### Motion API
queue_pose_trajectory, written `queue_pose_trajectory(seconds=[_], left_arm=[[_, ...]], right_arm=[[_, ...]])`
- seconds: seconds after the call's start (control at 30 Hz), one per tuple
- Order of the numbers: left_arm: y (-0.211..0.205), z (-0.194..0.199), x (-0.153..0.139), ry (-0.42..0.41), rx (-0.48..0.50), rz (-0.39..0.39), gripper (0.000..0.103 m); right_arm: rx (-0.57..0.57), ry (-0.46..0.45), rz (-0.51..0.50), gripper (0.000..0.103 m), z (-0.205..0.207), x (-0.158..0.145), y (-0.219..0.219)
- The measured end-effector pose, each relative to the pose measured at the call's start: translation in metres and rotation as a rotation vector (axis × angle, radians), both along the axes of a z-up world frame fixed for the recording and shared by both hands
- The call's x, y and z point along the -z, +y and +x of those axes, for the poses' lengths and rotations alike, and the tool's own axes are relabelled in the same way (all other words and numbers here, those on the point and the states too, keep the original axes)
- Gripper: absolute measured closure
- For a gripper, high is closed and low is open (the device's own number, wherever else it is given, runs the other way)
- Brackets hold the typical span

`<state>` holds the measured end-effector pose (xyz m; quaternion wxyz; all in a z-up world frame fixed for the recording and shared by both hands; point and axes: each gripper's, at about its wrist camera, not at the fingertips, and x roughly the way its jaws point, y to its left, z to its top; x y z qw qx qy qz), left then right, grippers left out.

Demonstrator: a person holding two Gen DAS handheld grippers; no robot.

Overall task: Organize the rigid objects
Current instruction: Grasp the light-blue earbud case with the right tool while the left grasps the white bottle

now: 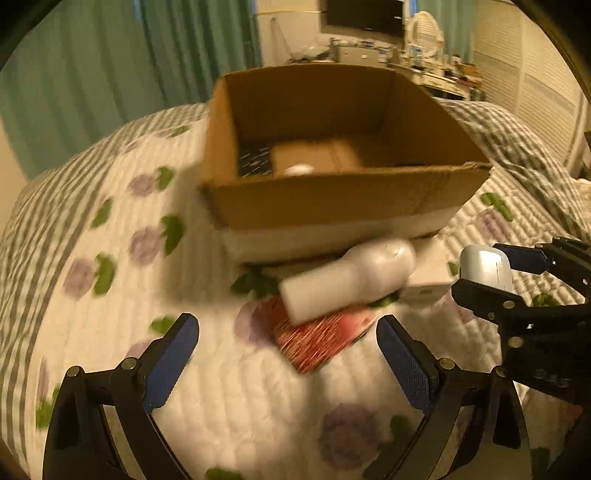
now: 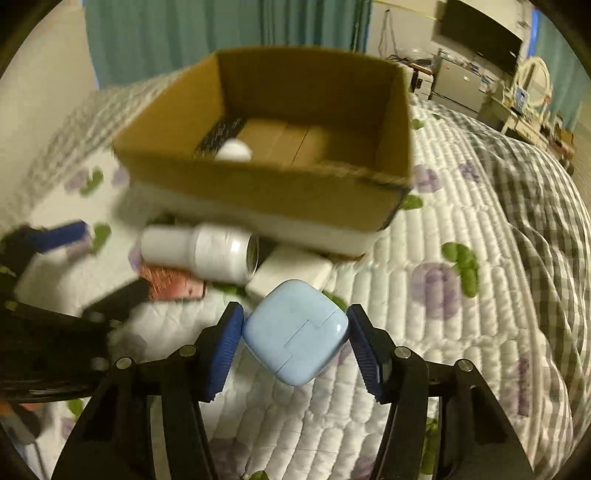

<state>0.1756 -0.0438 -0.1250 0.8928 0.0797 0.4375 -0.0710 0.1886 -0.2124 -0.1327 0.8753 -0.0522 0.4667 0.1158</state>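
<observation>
An open cardboard box [image 1: 332, 199] [image 2: 258, 181] stands on the quilted bed; inside lie a dark patterned item [image 2: 218, 134] and a white round object [image 2: 233, 151]. In front of it a white bottle [image 1: 351, 278] [image 2: 201, 254] lies on its side over a red packet [image 1: 321, 336] [image 2: 171, 286], beside a white flat box [image 2: 291, 273] [image 1: 430, 280]. My right gripper [image 2: 295, 332] is shut on a light blue case [image 2: 295, 334] [image 1: 485, 267], held above the bed. My left gripper [image 1: 288, 354] is open and empty, just short of the red packet.
The bed's quilt [image 1: 110, 258] has purple flowers and a grey checked border [image 2: 535, 221]. Teal curtains [image 1: 129, 66] hang behind. A cluttered desk and a dark screen [image 1: 365, 14] stand at the far wall.
</observation>
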Motion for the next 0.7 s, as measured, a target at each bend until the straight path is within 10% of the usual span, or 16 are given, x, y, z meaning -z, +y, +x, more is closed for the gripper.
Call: queue_pose_trajectory(seconds=[0.5,0.7], left_arm=[[-0.052,0.012,0.025,0.146,0.409,0.015,0.006],[-0.057,0.018,0.024,0.130,0.349,0.032,0.024]], right_arm=[[0.117,0.047,0.093,0.045,0.008,-0.004,-0.043],[0.134,0.024,0.090,0.045,0.001,-0.010,-0.046]])
